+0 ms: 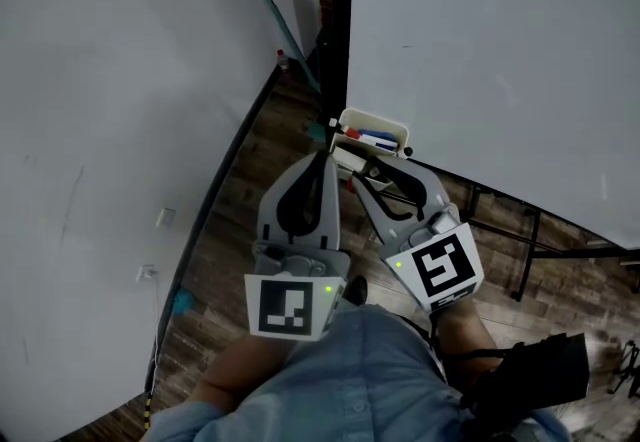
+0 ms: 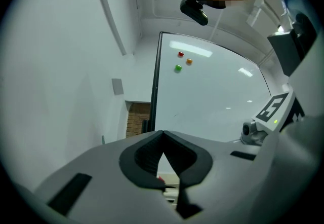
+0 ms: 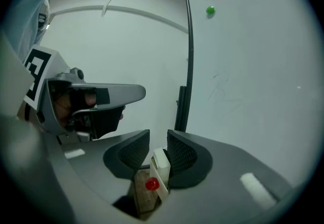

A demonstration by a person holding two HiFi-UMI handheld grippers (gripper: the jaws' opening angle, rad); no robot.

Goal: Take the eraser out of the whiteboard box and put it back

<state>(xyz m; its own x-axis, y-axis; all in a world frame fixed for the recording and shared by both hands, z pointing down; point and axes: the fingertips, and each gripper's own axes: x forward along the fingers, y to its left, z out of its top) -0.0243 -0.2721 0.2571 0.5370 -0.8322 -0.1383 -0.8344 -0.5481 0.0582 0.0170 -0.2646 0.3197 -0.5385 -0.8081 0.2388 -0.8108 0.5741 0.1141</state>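
The white whiteboard box [image 1: 372, 120] hangs at the lower left corner of the whiteboard [image 1: 480, 50]. Blue and red things [image 1: 378, 140] lie in it; I cannot pick out the eraser. Both grippers point at the box from just below it. My left gripper [image 1: 326, 158] [image 2: 162, 133] is shut, its tips touching with nothing between them. My right gripper [image 1: 368, 170] [image 3: 158, 134] is open. Through its gap I see the box's white end [image 3: 161, 163] close to the right pad and a red cap [image 3: 151, 184]; the pads do not press on anything.
A white wall [image 1: 100, 130] stands at the left, with a narrow strip of wooden floor [image 1: 250, 180] between it and the board. Red, orange and green magnets [image 2: 178, 67] sit high on the board. The board's dark stand legs [image 1: 520, 240] run along the right.
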